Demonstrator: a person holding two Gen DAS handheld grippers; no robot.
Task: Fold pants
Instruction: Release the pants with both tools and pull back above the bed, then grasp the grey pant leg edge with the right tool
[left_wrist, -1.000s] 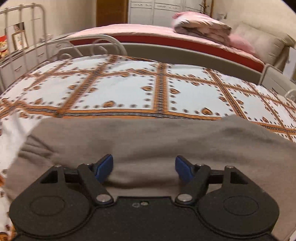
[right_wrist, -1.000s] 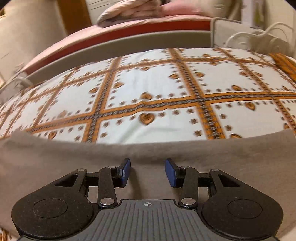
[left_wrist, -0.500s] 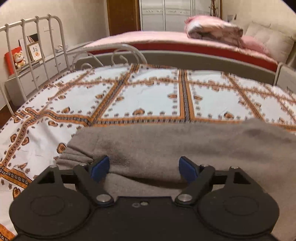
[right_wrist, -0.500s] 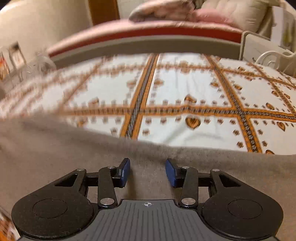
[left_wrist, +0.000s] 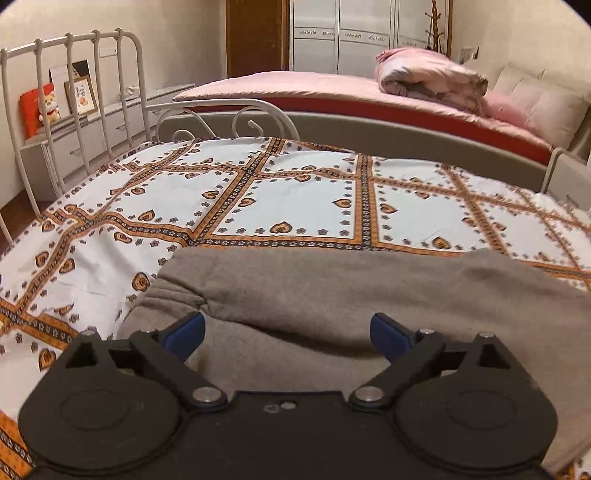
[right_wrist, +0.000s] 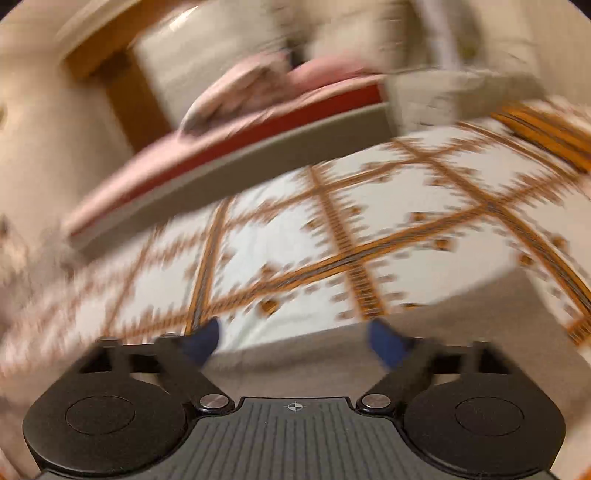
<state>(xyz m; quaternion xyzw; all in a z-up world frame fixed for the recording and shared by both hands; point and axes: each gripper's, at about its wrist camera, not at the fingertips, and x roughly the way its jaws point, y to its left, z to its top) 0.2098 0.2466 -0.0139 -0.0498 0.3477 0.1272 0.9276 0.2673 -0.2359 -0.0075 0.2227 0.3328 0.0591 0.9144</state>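
Observation:
Grey-brown pants (left_wrist: 332, 295) lie folded over on the patterned bedsheet (left_wrist: 288, 199), their folded edge running across the left wrist view. My left gripper (left_wrist: 288, 332) hovers just above the near part of the cloth, its jaws opening wide, nothing pinched between the blue pads. In the blurred, tilted right wrist view the pants (right_wrist: 461, 332) show as a grey band at the lower right. My right gripper (right_wrist: 295, 343) is over their edge, jaws opening wide, with no cloth between the pads.
A white metal bed frame (left_wrist: 74, 96) stands at the left, with a low cabinet holding pictures behind it. A second bed with a pink cover (left_wrist: 332, 88), a rolled quilt and pillows lies beyond the grey footboard.
Both grippers opened wider and let go of the grey cloth, then drew back and up. The right one swung and tilted quickly, blurring its view. The pants now lie flatter on the sheet.

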